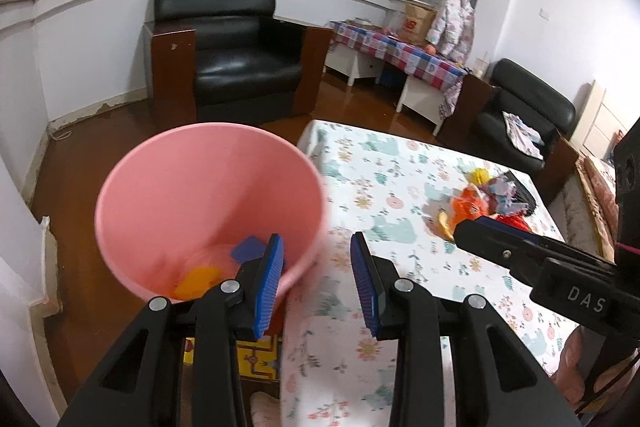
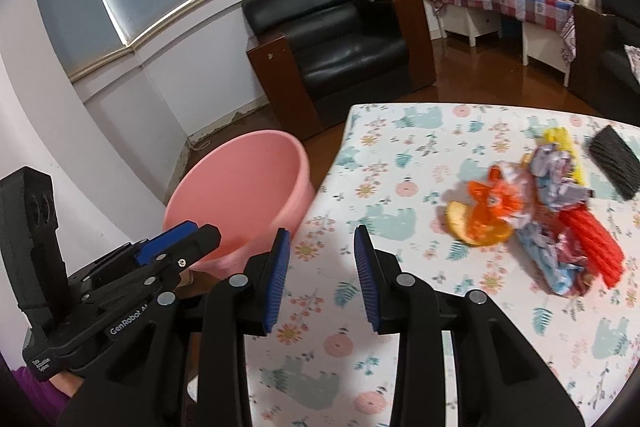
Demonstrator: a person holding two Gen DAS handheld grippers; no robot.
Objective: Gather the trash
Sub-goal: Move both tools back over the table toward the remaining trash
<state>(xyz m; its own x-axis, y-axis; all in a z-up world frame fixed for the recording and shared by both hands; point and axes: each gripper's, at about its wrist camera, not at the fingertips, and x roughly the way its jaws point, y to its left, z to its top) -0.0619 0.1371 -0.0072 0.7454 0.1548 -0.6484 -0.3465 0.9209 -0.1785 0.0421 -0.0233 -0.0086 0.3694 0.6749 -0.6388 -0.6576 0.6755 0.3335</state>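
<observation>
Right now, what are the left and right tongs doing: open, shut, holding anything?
Left tongs: open, empty, at the pink bin.
Right tongs: open, empty, over the table.

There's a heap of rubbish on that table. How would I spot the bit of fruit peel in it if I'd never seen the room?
Find the table with the floral cloth beside the pink bin. The trash pile lies toward its far right side. The peel is the curved yellow-orange wedge on the pile's edge nearest the bin, smooth and rind-like where its neighbours are crumpled printed wrappers and a ribbed red piece.
</observation>
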